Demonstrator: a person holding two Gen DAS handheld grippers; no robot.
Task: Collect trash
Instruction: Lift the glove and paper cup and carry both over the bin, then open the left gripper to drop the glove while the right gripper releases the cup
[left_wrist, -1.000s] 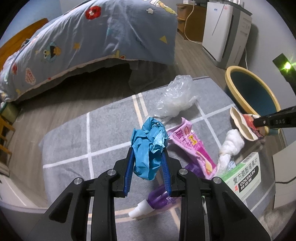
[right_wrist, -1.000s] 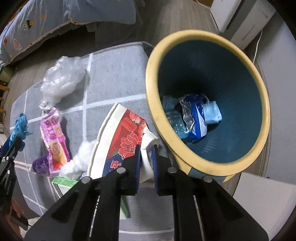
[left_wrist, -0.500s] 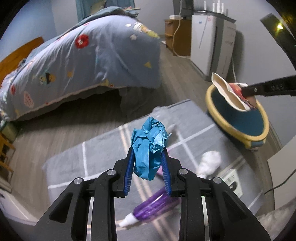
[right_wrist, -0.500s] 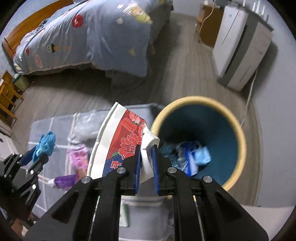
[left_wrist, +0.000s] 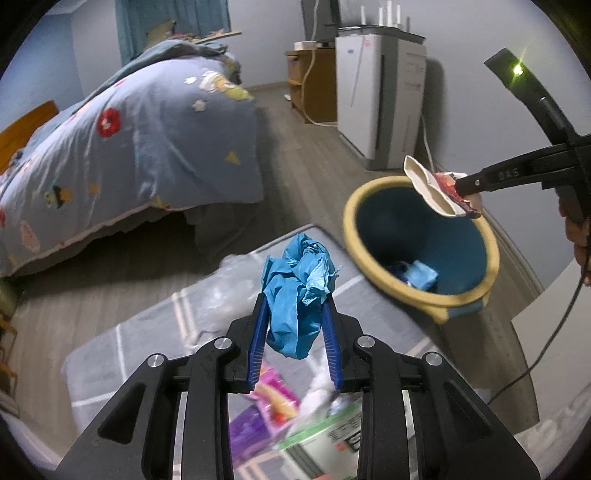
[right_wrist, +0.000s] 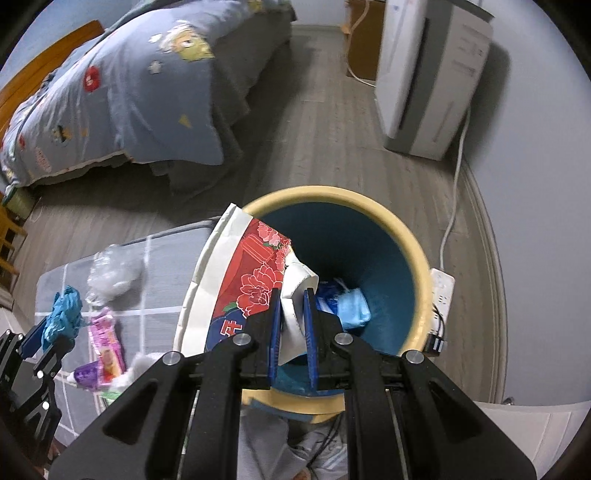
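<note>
My left gripper (left_wrist: 294, 306) is shut on a crumpled blue glove (left_wrist: 299, 291), held above the grey rug (left_wrist: 147, 332). My right gripper (right_wrist: 291, 299) is shut on a squashed red-and-white paper bowl (right_wrist: 236, 280), which hangs over the near rim of the yellow-rimmed teal bin (right_wrist: 421, 273). In the left wrist view that bowl (left_wrist: 432, 188) sits above the bin (left_wrist: 354, 221), pinched by the right gripper (left_wrist: 460, 184). Blue wrappers (right_wrist: 347, 302) lie at the bin's bottom. On the rug lie a clear plastic bag (right_wrist: 110, 273), a pink wrapper (right_wrist: 107, 339), a purple tube (right_wrist: 86, 373), a white wad (right_wrist: 136, 365) and a green-and-white box (left_wrist: 325, 432).
A bed with a blue patterned duvet (left_wrist: 129, 140) stands beyond the rug. A white appliance (right_wrist: 428, 74) and a wooden cabinet (left_wrist: 314, 85) line the far wall. A power strip with cables (right_wrist: 441, 291) lies right of the bin. A white surface edge (left_wrist: 554, 332) is at the right.
Both grippers rose and tilted up. The paper bowl went from the rug beside the bin to over its rim. The blue glove was carried nearer the bin.
</note>
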